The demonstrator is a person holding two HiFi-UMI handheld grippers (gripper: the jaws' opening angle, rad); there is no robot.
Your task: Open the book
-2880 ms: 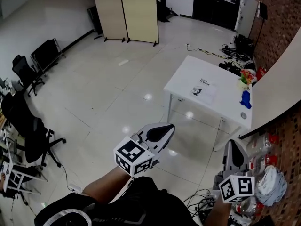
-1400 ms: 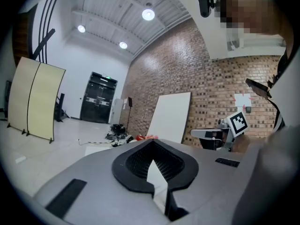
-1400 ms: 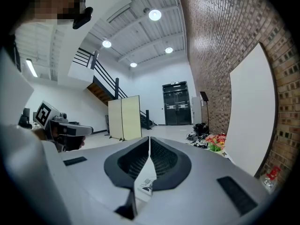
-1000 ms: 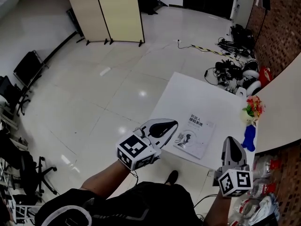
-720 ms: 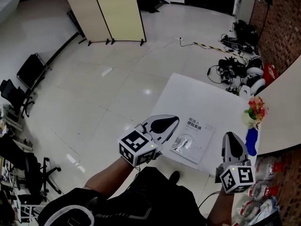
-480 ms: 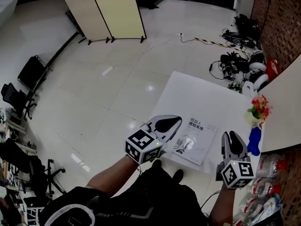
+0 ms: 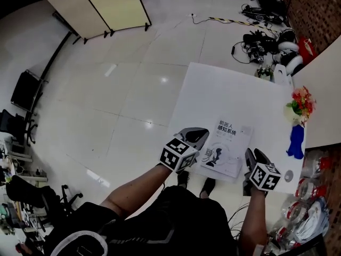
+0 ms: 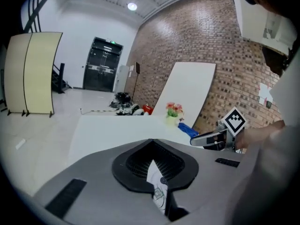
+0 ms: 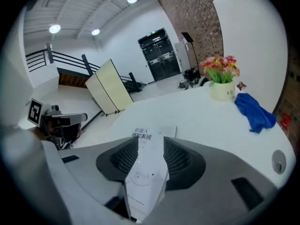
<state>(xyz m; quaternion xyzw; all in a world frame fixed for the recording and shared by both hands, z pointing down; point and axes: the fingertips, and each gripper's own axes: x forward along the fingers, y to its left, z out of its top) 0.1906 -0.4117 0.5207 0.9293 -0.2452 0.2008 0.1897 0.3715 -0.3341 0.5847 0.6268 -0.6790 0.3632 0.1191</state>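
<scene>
The closed book [image 7: 226, 148] lies flat on the white table [image 7: 224, 84] close to its near edge. Its long axis runs roughly from 6 to 12 o'clock in the head view, tipped a little toward 1, with the printed title at the far end. It sits between the two tools. The left gripper [image 7: 200, 135] is at the book's 9 o'clock, just beside the left long edge. The right gripper [image 7: 252, 154] is at about 4 o'clock, just beside the right long edge near the near corner. The left jaws are pressed together at the tips, and the left gripper view shows only a sliver of the cover behind them. The right jaws have just been opening and now stand spread. In the right gripper view the cover shows through the gap, straight ahead at 12 o'clock, but the book lies on the table beyond the pads and nothing is pinched. Judging by the title's orientation, the spine is probably the left edge. That would put the free edge on the side of the spread right jaws, which look better placed to catch the cover and swing it toward 9 o'clock. The closed left tool could press down near the spine. A flower pot [image 7: 300, 103] and a blue cloth [image 7: 295, 141] sit well apart, toward 2 o'clock.
</scene>
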